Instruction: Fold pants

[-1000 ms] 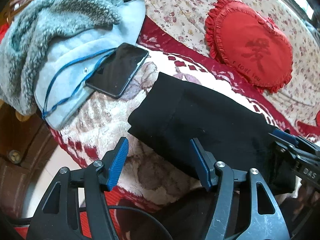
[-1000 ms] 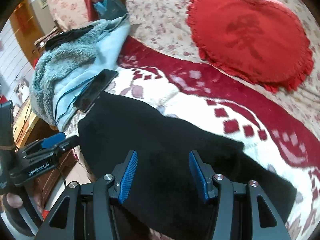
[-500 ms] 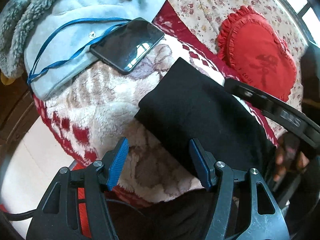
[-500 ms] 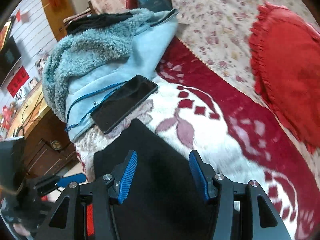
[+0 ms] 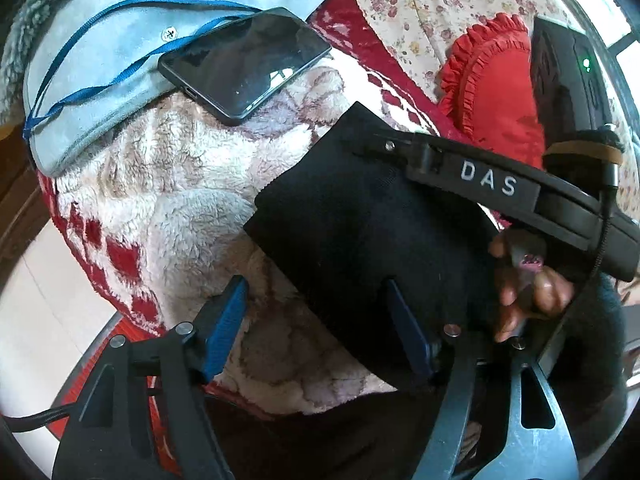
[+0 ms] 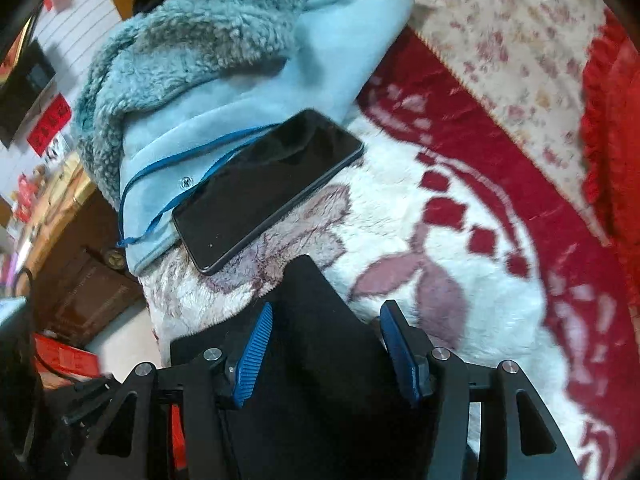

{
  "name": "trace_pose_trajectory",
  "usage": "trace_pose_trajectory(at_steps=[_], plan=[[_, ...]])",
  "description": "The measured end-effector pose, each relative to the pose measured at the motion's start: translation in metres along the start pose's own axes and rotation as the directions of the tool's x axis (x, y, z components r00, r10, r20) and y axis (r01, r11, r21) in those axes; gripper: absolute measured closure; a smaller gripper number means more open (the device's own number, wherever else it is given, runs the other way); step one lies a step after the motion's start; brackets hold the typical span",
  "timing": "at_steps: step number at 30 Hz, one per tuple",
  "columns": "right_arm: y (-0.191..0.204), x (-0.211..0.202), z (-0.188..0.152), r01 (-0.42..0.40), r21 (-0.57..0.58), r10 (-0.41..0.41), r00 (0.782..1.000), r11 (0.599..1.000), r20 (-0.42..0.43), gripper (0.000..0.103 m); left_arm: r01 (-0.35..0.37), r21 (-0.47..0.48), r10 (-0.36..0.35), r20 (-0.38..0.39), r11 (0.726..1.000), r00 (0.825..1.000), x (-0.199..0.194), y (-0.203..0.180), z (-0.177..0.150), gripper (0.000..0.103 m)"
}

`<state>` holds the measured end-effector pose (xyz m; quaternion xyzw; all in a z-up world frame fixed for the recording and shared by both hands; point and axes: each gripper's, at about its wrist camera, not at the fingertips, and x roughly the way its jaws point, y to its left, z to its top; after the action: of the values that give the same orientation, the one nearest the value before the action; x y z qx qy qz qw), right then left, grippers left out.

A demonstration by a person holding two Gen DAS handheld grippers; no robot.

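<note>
A bed covered by a plush red-and-white blanket [image 6: 480, 280] is shown, on which the black pants [image 5: 360, 232] are laid as a compact folded rectangle near the edge.

Left gripper [image 5: 320, 328]: the jaws are held wide apart and nothing is clamped. The nearer edge of the pants is seen between them, under the right-hand blue pad [image 5: 408, 336], while bare blanket is seen by the left-hand one.

Right gripper [image 6: 326, 354]: the jaws are likewise spread, with the black fabric lying flat between and beneath the pads; no fold is pinched. In the left wrist view this gripper is seen reaching across the far side of the pants, held by the person's right hand [image 5: 524, 284].

Ahead of both sets of jaws, just beyond the far corner of the pants, a dark phone [image 6: 268, 188] is laid half on the blanket and half on a pale blue fleece garment [image 6: 248, 92] with a blue cord [image 5: 120, 32]. Further off to the right a red heart-shaped cushion [image 5: 492, 96] is seen.

The step in hand is judged to be a late one: the fold appears largely made, and both tools are released above it. The next move probably calls for either a last smoothing or a fresh grip on one edge; the phone is to be avoided.
</note>
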<state>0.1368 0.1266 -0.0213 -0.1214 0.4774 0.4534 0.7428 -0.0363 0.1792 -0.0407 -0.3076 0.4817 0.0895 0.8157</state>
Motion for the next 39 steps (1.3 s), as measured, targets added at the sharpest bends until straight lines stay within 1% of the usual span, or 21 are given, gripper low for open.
trace_pose_trajectory(at_steps=[1, 3, 4, 6, 7, 10, 11, 14, 17, 20, 22, 25, 26, 29, 31, 32, 33, 35, 36, 37, 39], plan=[[-0.003, -0.001, -0.002, -0.018, 0.026, 0.018, 1.0, 0.999, 0.025, 0.057, -0.001, 0.01, 0.001, 0.006, 1.0, 1.0, -0.001, -0.002, 0.0, 0.035], [-0.007, -0.007, -0.007, -0.05, 0.063, 0.047, 0.997, 0.997, 0.058, 0.07, 0.022, 0.057, -0.023, 0.017, 0.998, 1.0, -0.005, -0.011, -0.001, 0.061], [-0.008, -0.011, -0.009, -0.064, 0.069, 0.059, 0.996, 0.996, 0.071, 0.077, 0.011, 0.094, -0.014, 0.032, 0.996, 0.999, -0.009, -0.019, -0.002, 0.068], [-0.007, -0.025, -0.013, -0.086, 0.069, 0.079, 0.992, 0.994, 0.103, 0.086, -0.004, 0.143, -0.006, 0.067, 0.99, 0.998, -0.018, -0.03, -0.003, 0.079], [-0.006, -0.035, -0.014, -0.097, 0.069, 0.087, 0.988, 0.993, 0.129, 0.087, 0.001, 0.163, -0.014, 0.08, 0.987, 0.997, -0.024, -0.036, -0.004, 0.084], [-0.005, -0.077, -0.022, -0.124, 0.074, 0.105, 0.968, 0.989, 0.229, 0.088, 0.069, 0.216, -0.093, 0.104, 0.974, 0.99, -0.047, -0.057, -0.005, 0.087], [-0.006, -0.093, -0.026, -0.127, 0.079, 0.103, 0.959, 0.989, 0.264, 0.088, 0.083, 0.23, -0.111, 0.109, 0.97, 0.988, -0.053, -0.062, -0.007, 0.087], [-0.013, -0.143, -0.045, -0.126, 0.093, 0.084, 0.926, 0.988, 0.367, 0.089, 0.156, 0.326, -0.207, 0.126, 0.933, 0.97, -0.081, -0.094, -0.017, 0.087], [-0.027, -0.191, -0.075, -0.127, 0.135, 0.054, 0.891, 0.983, 0.45, 0.091, 0.223, 0.447, -0.288, 0.083, 0.867, 0.954, -0.095, -0.132, -0.038, 0.088], [-0.046, -0.231, -0.121, -0.113, 0.196, 0.001, 0.868, 0.974, 0.497, 0.092, 0.253, 0.551, -0.301, -0.004, 0.795, 0.954, -0.082, -0.17, -0.07, 0.088], [-0.057, -0.242, -0.149, -0.081, 0.257, -0.057, 0.871, 0.963, 0.488, 0.092, 0.264, 0.59, -0.279, -0.067, 0.763, 0.958, -0.061, -0.188, -0.09, 0.088], [-0.082, -0.248, -0.198, -0.054, 0.39, -0.137, 0.884, 0.919, 0.446, 0.092, 0.27, 0.624, -0.221, -0.157, 0.733, 0.963, -0.031, -0.204, -0.113, 0.088], [-0.089, -0.247, -0.213, -0.025, 0.429, -0.173, 0.893, 0.903, 0.417, 0.092, 0.284, 0.64, -0.209, -0.192, 0.714, 0.959, -0.027, -0.207, -0.121, 0.088], [-0.109, -0.24, -0.244, 0.079, 0.53, -0.276, 0.912, 0.844, 0.304, 0.092, 0.302, 0.694, -0.221, -0.207, 0.653, 0.953, -0.045, -0.214, -0.135, 0.088], [-0.124, -0.239, -0.259, 0.104, 0.592, -0.323, 0.905, 0.799, 0.277, 0.092, 0.314, 0.72, -0.235, -0.211, 0.618, 0.949, -0.064, -0.215, -0.14, 0.084], [-0.132, -0.241, -0.266, 0.102, 0.626, -0.343, 0.898, 0.773, 0.277, 0.092, 0.319, 0.728, -0.243, -0.213, 0.606, 0.946, -0.073, -0.214, -0.14, 0.082], [-0.138, -0.243, -0.273, 0.093, 0.654, -0.352, 0.894, 0.75, 0.277, 0.091, 0.322, 0.732, -0.254, -0.208, 0.6, 0.945, -0.081, -0.211, -0.137, 0.075], [-0.141, -0.249, -0.282, 0.035, 0.675, -0.33, 0.89, 0.737, 0.315, 0.086, 0.308, 0.741, -0.265, -0.181, 0.596, 0.947, -0.094, -0.208, -0.133, 0.063], [-0.139, -0.253, -0.285, 0.0, 0.669, -0.309, 0.887, 0.743, 0.344, 0.077, 0.3, 0.743, -0.27, -0.165, 0.598, 0.949, -0.099, -0.206, -0.129, 0.058], [-0.136, -0.257, -0.289, -0.044, 0.66, -0.28, 0.883, 0.75, 0.377, 0.062, 0.292, 0.744, -0.273, -0.152, 0.602, 0.95, -0.102, -0.206, -0.125, 0.057], [-0.126, -0.257, -0.291, -0.156, 0.634, -0.197, 0.871, 0.758, 0.45, 0.054, 0.242, 0.745, -0.255, -0.1, 0.621, 0.962, -0.1, -0.199, -0.113, 0.057]])
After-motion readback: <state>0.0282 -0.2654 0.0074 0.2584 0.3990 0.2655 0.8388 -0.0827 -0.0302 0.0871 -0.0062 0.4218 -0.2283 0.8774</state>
